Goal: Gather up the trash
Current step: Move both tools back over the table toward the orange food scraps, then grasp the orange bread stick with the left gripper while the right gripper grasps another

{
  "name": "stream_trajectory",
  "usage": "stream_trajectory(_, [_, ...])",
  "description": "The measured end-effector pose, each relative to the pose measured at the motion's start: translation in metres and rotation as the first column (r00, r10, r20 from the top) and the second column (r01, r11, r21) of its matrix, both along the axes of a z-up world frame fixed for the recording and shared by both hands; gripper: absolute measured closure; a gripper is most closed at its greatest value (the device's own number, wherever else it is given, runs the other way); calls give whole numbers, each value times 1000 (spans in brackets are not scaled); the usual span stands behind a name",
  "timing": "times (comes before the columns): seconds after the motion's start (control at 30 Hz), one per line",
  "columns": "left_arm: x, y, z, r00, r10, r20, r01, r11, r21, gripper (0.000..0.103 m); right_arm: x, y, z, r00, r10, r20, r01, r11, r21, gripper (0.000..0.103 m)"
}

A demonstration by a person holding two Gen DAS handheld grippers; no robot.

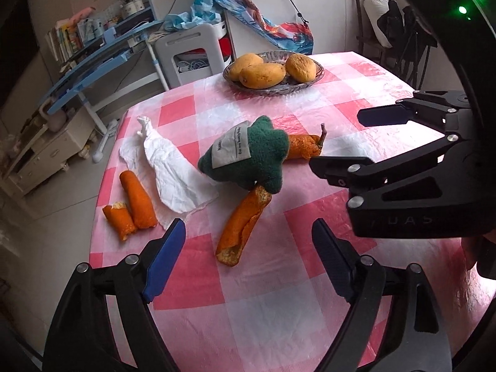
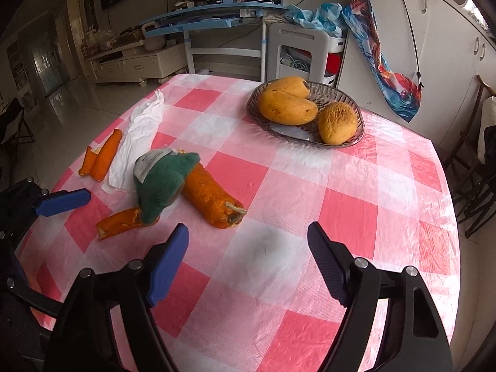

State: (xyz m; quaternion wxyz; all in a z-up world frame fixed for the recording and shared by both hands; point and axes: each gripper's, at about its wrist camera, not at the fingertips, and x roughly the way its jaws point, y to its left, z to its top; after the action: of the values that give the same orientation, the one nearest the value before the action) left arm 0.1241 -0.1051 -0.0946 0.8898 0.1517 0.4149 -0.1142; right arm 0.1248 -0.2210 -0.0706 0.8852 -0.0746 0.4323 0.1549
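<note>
Now, both grippers hang over the checked desk [image 2: 310,204], empty. The left gripper [image 1: 248,248] has its jaws spread wide above the near peel strip [image 1: 241,226]; the right gripper [image 2: 248,254] is parted too, over bare cloth. Just beyond, a green plush toy [image 1: 251,155] lies on the peel strip and a stemmed peel [image 2: 210,198]. Left, a white tissue [image 1: 173,170] lies beside two peel pieces [image 1: 133,207]. Far back sits a bowl [image 2: 356,139] of mangoes [image 2: 288,108].

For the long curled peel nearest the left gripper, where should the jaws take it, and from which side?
Grip the long peel at its free near half, from above, jaws across its narrow width. It lies flat on the tablecloth, and its far end is tucked under the green plush toy.
</note>
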Motion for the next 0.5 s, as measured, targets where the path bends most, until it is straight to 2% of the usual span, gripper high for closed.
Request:
stream_trajectory(0.13, [10, 2, 4, 1000, 9, 4, -9, 1000, -6, 22, 7, -2, -4, 1000, -12, -16, 12, 1000, 2, 27])
stream_trajectory(0.27, [23, 15, 0, 998, 40, -38, -42, 998, -49, 22, 14, -8, 1, 999, -42, -19, 43, 997, 60, 27])
stream_trajectory(0.4, [34, 21, -8, 995, 36, -92, -43, 996, -82, 40, 22, -8, 4, 999, -47, -24, 49, 994, 98, 27])
stream_trajectory(0.47, [35, 21, -8, 994, 17, -108, -30, 992, -119, 53, 23, -10, 10, 998, -56, -23, 59, 987, 150, 27])
stream_trajectory(0.5, [35, 19, -8, 994, 10, -112, -24, 992, -124, 64, 24, -9, 13, 998, -55, -15, 56, 987, 153, 27])
